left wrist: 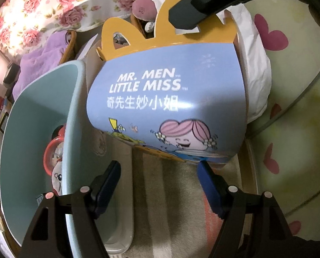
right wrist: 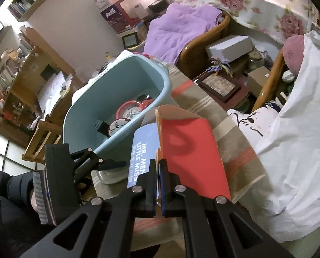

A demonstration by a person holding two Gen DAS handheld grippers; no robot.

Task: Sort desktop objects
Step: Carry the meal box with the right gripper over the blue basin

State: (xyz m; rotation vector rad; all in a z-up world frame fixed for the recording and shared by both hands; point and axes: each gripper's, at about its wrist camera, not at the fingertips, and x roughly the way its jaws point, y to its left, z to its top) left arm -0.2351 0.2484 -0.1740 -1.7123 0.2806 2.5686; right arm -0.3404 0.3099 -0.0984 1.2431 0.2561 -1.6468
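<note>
Item: blue bin (right wrist: 125,90), on the striped counter (right wrist: 205,105), already holding a red alarm clock (right wrist: 128,111). Item: meal box (left wrist: 166,99), held upright just beside the bin's wall, its handle uppermost and its broad face toward the left gripper. Right gripper (right wrist: 158,185), nearer, is clenched on the handle from above. Left gripper (left wrist: 158,172) is released, level, fingers straddling the box's lower edge.

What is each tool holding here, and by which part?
Right tool grips the Mr. Men box by its yellow handle; left tool is open, holding nothing.
</note>
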